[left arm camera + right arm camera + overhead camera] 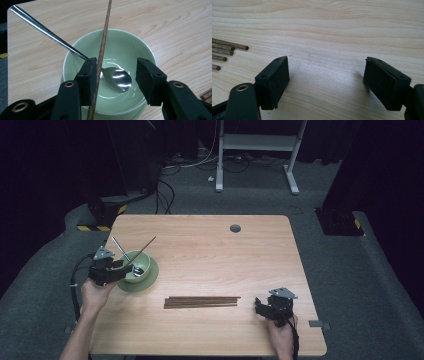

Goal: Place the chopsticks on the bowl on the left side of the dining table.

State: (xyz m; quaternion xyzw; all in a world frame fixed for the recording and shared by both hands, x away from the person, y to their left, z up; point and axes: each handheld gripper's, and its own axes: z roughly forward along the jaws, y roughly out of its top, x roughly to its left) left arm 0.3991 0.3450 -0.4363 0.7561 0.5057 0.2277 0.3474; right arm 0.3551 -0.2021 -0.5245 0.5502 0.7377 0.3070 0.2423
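Your left tool (116, 80) hangs over the pale green glazed ceramic bowl (140, 52) at the left side of the light wood-grain surface (210, 250), and its jaws are spread. A single thin dark brown wooden chopstick (103, 37) lies against the inner face of one jaw; the other jaw stands clear of it, so nothing is pinched. In the high view that chopstick (142, 249) slants up and away from you towards the far right, its lower part at the bowl (150, 279). In the left gripper view its long axis runs nearly straight up the frame, and its surface looks finely ribbed.

A polished steel spoon (117, 78) sits in the bowl, its shiny oval scoop lying on the smooth bottom and its slim handle leaning over the rim towards the far left.

The bundle of remaining brown wooden chopsticks (202, 302) lies flat on the surface near its front middle, long axis running left to right, well apart from the bowl. In the right gripper view their round cut ends (227, 52) point towards your right tool (325, 80).

Your right tool (272, 307) rests low over bare wood near the front right corner, jaws wide apart and holding nothing. Their black pads are blocky and matte.
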